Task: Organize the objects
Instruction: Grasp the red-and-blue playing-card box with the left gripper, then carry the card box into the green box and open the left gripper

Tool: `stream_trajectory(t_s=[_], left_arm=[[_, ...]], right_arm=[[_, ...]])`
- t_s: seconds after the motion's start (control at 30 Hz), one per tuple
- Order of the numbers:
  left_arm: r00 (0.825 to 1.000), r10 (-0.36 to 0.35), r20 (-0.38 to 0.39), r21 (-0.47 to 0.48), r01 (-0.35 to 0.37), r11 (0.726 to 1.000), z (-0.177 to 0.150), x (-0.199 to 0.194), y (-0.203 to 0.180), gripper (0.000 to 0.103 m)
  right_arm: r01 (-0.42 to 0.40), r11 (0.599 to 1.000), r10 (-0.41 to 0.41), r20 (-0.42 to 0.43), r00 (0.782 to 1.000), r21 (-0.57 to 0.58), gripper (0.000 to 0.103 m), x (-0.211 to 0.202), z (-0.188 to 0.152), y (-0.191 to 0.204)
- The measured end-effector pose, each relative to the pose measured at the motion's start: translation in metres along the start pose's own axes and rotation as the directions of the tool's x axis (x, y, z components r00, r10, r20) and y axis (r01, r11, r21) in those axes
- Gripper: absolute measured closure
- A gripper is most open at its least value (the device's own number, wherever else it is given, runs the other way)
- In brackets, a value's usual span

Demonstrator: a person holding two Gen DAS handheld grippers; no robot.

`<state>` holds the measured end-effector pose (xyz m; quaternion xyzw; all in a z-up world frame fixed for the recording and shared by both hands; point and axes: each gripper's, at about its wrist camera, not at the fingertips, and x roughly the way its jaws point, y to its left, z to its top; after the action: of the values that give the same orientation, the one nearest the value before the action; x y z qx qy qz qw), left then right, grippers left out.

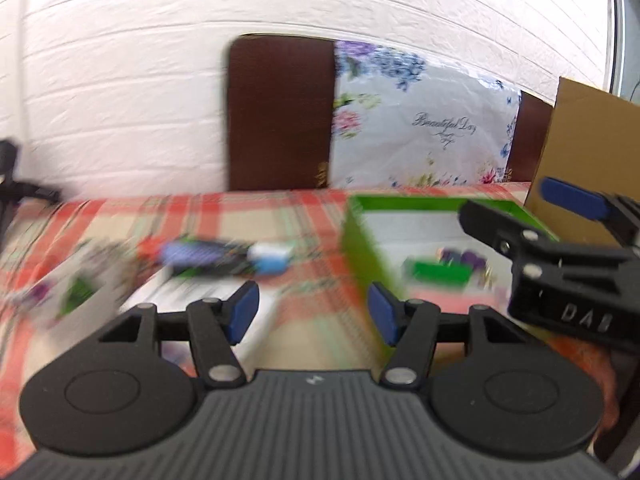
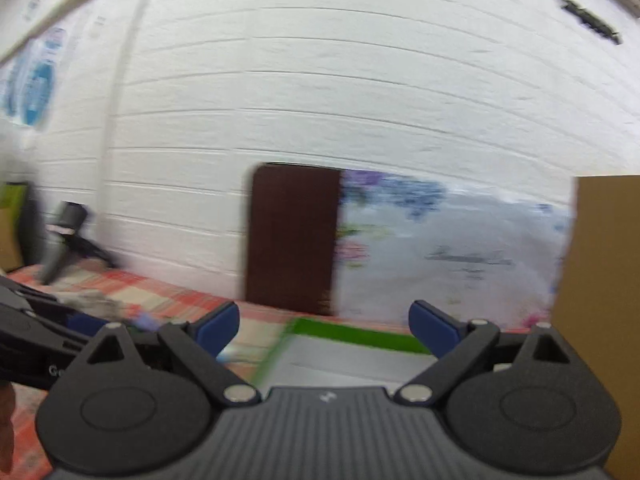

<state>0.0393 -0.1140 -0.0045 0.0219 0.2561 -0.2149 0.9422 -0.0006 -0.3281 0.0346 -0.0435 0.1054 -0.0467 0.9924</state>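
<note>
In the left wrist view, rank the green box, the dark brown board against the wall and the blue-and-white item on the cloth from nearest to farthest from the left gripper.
From the left gripper, open and empty:
1. Green box, just ahead to the right, its near corner by the right pad.
2. Blue-and-white item, ahead and slightly left on the checked cloth; blurred.
3. Dark brown board, upright at the wall, beyond the table's far edge.

Plaid tbl (image 1: pixel 256 208): green box (image 1: pixel 360 248), misc. items (image 1: pixel 224 258)

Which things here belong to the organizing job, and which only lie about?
For the job:
- green cardboard box, small items inside
- blurred blue-and-black items on the checked tablecloth

Lying about:
- dark brown chair back
- floral plastic bag
- brown cardboard carton
</note>
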Motion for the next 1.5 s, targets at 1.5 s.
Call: stream_trajectory(t_s=[1.5], left_arm=[[0.966,-0.238,-0.098,-0.238,0.209,0.948,0.039,0.023,-0.012,0.067]], right_arm=[[-0.208,0.977,0.211,-0.135,0.968,0.039,0.043,0.026,-0.022,0.040]])
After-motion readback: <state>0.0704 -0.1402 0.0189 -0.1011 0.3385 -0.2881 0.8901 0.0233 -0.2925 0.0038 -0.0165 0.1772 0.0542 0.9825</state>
